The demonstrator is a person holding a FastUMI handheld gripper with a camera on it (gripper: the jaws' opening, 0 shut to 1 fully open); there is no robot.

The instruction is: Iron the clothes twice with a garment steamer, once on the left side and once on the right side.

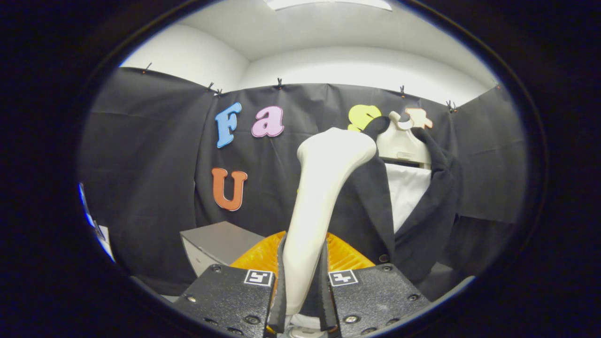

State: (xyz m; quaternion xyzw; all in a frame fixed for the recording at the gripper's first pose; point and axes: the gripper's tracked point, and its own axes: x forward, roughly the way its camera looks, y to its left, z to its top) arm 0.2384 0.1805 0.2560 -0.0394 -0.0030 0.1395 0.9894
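My gripper (302,286) is shut on the handle of a white garment steamer (319,197), both fingers pressing its sides. The steamer stands upright between the fingers, and its head reaches up toward the left shoulder of the clothes. Those clothes are a black jacket (366,206) over a white shirt (406,192), hung on a white hanger form (401,143) beyond the fingers and to the right. The steamer head sits close to the jacket's left lapel; whether it touches is unclear.
An orange ribbed object (256,256) lies just beyond the fingers, partly behind the steamer handle. A grey box (218,244) stands to its left against the black cloth wall (145,188).
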